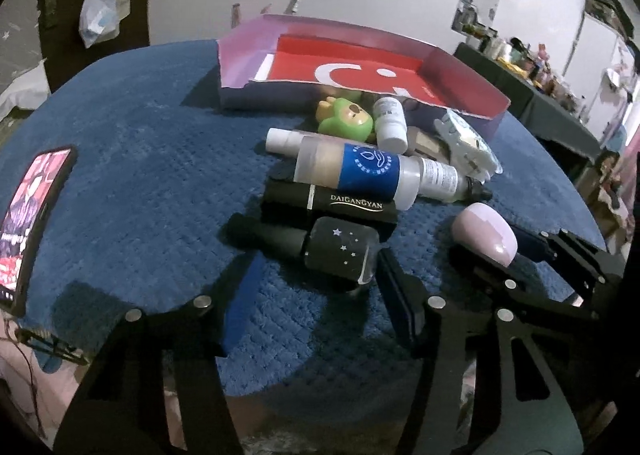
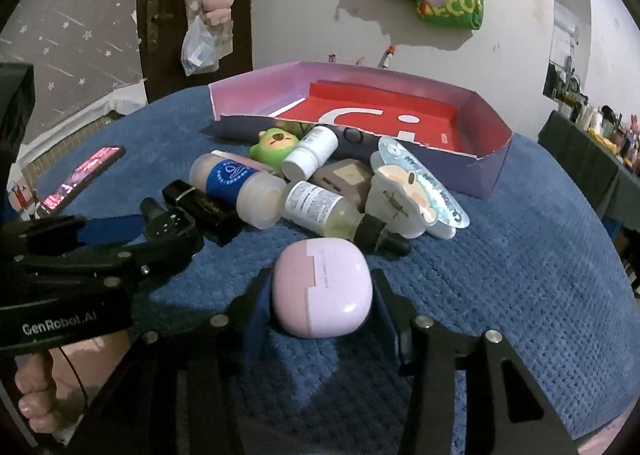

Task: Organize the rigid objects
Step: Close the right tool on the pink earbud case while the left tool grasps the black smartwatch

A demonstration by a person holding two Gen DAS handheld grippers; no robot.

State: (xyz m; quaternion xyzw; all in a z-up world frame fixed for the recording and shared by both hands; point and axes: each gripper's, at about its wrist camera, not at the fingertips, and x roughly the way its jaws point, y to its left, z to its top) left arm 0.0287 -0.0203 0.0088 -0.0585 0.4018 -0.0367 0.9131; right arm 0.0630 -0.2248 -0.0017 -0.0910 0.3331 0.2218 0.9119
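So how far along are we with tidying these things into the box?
Nothing done yet: the box looks empty. In hand: left hand-held gripper clamps the star bottle, right hand-held gripper the pink case, both on the cloth. Remaining: the rest of the pile, including the green toy and blue-label bottle.

Our right gripper (image 2: 322, 295) clamps the pink case (image 2: 322, 291); far behind, the purple box (image 2: 480, 171) holds nothing.
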